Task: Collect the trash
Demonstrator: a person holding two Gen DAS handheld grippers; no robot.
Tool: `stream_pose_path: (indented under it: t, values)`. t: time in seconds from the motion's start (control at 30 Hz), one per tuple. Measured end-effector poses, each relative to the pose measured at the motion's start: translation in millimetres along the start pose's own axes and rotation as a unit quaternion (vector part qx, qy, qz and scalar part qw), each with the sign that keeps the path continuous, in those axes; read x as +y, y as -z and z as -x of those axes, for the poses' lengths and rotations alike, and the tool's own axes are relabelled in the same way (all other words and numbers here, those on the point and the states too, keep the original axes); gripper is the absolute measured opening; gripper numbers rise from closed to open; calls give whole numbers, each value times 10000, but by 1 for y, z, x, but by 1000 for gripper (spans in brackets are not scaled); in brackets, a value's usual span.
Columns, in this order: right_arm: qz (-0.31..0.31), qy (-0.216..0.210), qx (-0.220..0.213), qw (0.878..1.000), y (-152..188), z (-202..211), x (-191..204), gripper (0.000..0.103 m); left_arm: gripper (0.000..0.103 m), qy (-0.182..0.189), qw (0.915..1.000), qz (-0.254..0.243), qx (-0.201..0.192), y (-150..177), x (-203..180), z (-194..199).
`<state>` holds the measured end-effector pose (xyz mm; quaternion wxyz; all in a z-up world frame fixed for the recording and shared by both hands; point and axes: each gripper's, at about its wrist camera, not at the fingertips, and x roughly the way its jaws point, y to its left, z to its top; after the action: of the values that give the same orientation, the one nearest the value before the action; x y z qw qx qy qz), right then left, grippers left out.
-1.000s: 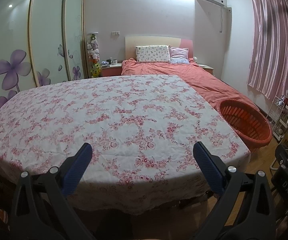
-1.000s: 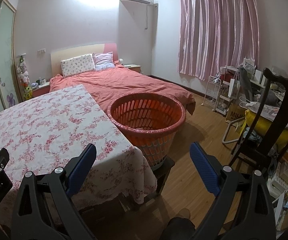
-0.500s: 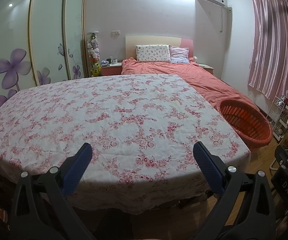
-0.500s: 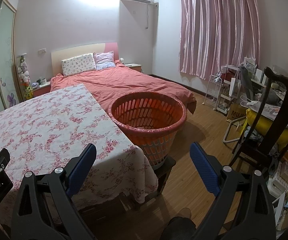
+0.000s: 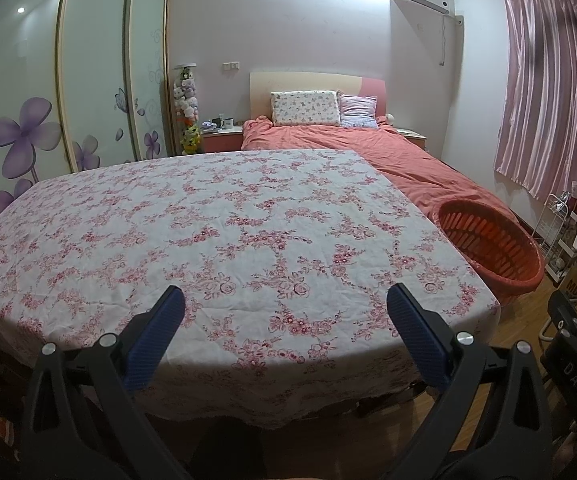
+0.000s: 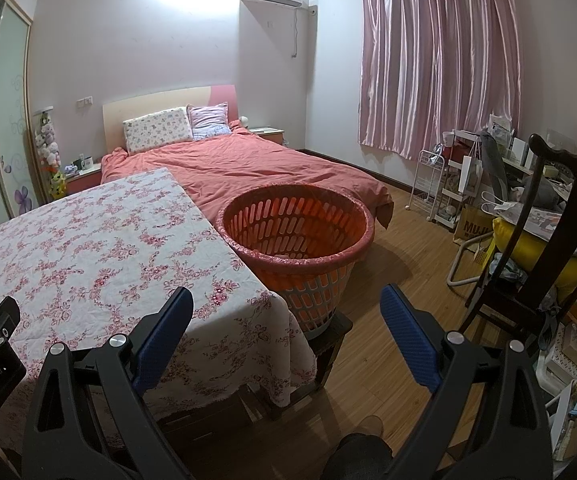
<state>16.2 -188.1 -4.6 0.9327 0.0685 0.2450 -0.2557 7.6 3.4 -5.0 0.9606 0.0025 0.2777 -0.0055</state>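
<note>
Beside table [image 6: 88,248], seemingly empty basket [image 6: 294,258]

Each gripper, left gripper [image 5: 286,312] and right gripper [image 6: 286,310], has 2 black plastic arms with round silver screws and bumpy blue pads [image 5: 156,336] at the tips.

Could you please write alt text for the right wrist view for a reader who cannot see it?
The open, empty right gripper points at an orange slatted basket beside a table with a floral cloth. Behind are a bed, pink curtains and a dark wooden chair.
</note>
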Motion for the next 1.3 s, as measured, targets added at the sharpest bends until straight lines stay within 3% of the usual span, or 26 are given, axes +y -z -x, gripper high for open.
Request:
stream_pose_path:
  t: [1.3]
  values:
    - [-2, -5, 5, 10000, -1, 0, -1, 94, 99, 13, 10000, -24, 0, 2, -4, 1]
